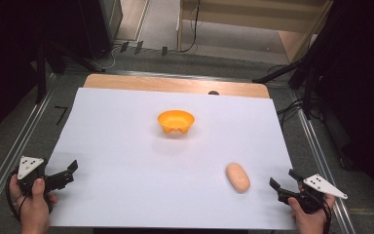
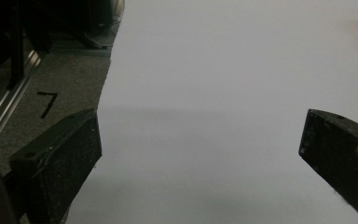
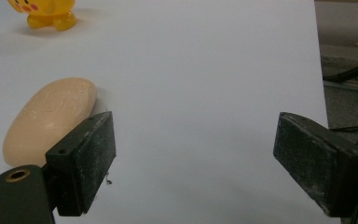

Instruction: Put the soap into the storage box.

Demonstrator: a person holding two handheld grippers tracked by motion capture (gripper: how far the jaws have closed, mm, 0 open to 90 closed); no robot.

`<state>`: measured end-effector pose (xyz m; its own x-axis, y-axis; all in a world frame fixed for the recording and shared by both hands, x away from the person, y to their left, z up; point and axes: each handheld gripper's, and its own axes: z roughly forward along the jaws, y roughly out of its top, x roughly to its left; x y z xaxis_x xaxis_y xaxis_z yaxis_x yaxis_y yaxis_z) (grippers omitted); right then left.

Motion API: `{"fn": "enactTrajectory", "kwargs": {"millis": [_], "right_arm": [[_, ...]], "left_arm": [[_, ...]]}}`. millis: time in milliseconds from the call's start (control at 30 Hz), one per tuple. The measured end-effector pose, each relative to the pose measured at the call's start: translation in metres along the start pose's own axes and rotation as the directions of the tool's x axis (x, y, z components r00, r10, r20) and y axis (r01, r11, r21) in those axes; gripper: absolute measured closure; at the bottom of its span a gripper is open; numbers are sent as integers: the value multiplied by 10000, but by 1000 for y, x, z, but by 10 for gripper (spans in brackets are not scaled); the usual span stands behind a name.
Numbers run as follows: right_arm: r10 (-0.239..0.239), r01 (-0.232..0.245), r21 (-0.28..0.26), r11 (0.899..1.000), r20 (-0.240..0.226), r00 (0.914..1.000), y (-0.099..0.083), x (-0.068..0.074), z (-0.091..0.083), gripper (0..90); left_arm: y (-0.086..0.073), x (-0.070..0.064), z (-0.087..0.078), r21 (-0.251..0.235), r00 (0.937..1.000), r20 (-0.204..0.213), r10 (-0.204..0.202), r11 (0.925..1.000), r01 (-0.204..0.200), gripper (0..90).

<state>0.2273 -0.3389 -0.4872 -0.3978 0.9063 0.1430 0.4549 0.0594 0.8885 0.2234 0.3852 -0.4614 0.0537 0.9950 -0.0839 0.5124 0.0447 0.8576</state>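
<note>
Your right gripper [image 1: 283, 181] rests at the sheet's five o'clock corner, jaws spread wide with nothing between them. The bread roll [image 1: 237, 177] lies at its nine o'clock, just beside it. Your left gripper [image 1: 70, 171] sits wide at seven o'clock, well apart from the yellow bowl [image 1: 176, 121].

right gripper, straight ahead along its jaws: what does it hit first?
Probably nothing: the right gripper has open jaws over bare white paper sheet. The oval beige bread roll lies just outside its left jaw; depth is uncertain.
</note>
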Motion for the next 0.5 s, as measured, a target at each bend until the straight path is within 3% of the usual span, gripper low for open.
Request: {"fn": "enactTrajectory", "kwargs": {"millis": [267, 400, 500], "right_arm": [[79, -80, 57, 10000, 44, 10000, 1, -1, 0, 135], [-352, 349, 232, 9991, 116, 9993, 2, 3, 2, 131], [-277, 260, 552, 9981, 304, 9992, 5, 7, 3, 132]], "left_arm": [[-1, -1, -1, -105, 9996, -283, -22, 9999, 19, 0], [-1, -1, -1, -107, 9996, -276, -19, 9999, 16, 0], [-1, -1, -2, -176, 9997, -246, -34, 9998, 30, 0]]}}
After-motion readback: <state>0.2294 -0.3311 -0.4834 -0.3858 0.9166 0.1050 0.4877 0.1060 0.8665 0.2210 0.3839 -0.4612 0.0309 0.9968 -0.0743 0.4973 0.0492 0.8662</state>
